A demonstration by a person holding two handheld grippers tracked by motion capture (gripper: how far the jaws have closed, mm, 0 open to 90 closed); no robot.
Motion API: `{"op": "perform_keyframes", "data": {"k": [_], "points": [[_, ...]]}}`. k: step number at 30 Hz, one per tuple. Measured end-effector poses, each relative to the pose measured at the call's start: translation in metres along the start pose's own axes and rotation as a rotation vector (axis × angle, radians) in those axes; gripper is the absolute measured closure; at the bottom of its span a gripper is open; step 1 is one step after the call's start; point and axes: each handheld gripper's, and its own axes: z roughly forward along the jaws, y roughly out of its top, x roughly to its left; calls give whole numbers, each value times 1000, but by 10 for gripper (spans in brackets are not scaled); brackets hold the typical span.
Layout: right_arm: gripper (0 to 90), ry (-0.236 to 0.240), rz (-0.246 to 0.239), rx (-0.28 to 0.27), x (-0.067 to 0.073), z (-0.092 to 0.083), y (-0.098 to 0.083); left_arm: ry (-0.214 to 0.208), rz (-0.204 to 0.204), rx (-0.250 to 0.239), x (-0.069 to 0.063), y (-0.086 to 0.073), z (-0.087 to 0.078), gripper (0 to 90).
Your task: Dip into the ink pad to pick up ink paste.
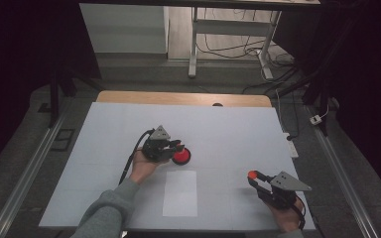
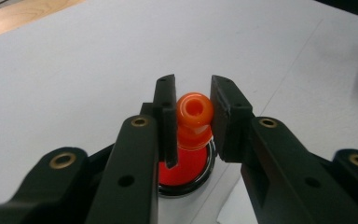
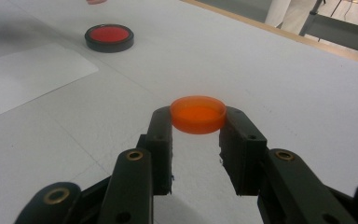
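Table (image 1: 228, 129) wide open (red dish (image 1: 182, 156) sole obstacle).

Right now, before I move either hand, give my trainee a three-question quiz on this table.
1. True or false: the right tongs grip an orange cap.
2. What sits between the left tongs? A) a white sheet B) an orange nozzle piece C) a cable
3. Fill in: the black-rimmed dish has a ____ inside.

Key: 1 true; 2 B; 3 red.
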Motion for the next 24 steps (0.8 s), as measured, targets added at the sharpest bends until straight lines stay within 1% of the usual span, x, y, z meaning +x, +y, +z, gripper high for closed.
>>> {"op": "perform_keyframes", "data": {"k": [5,7,11,13,16,20,24], "points": [[647,-4,3,-2,1,-2,0,7,4,18,1,-3,7,728],[647,-5,4,-2,0,-2,-1,16,11,24,1,-4,10,728],[647,-4,6,-5,0,-2,-1,18,20,39,1,-5,15,728],[647,-11,4,-1,0,-3,-1,18,21,52,1,-6,18,729],[647,-6,4,0,0,-3,-2,18,22,65,0,-7,22,729],[647,-7,2,-4,0,-4,-1,20,30,68,-1,-7,23,728],[647,-7,2,-2,0,-4,-1,30,27,67,1,-9,23,729]]}}
